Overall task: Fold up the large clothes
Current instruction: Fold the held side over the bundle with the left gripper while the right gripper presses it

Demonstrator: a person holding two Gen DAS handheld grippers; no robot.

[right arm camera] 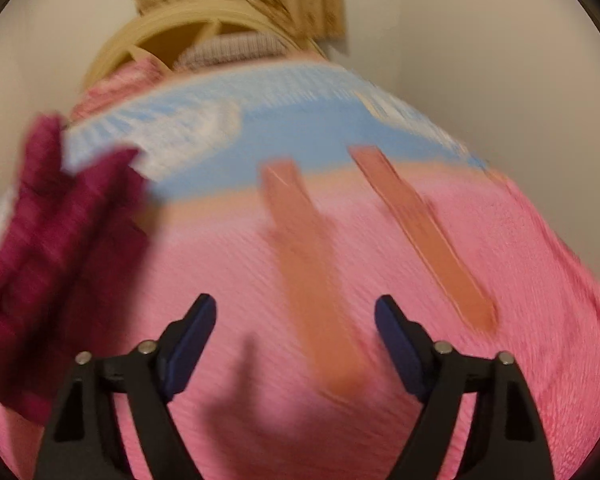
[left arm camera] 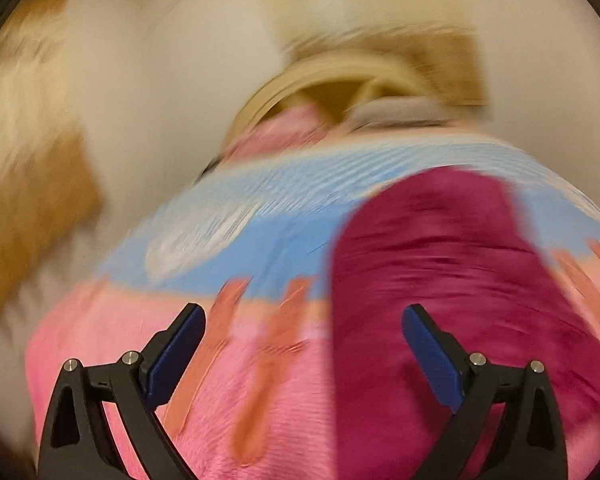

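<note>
Both views are pretty smeared, so take this loosely. The big pink and blue garment (right arm camera: 340, 240) is spread out flat on a pale surface (right arm camera: 500, 60), filling most of both views, with a dark magenta piece of cloth (left arm camera: 440, 280) lying across it, toward the right in the left wrist view and off to the left in the right one. I can't tell if that's a sleeve or a separate item. The left gripper (left arm camera: 304, 344) has its jaws spread wide with nothing between them, hanging just over the pink part. The right gripper (right arm camera: 296, 332) is the same: fingers apart, empty, over the pink fabric near two orange stripes (right arm camera: 312, 260). A tan basket (right arm camera: 172, 40) with more clothes sits at the far end. My worry is that with this much blur a grab could pinch only the top layer, or catch the magenta cloth along with it, and the fold would come out lopsided or bunched.
</note>
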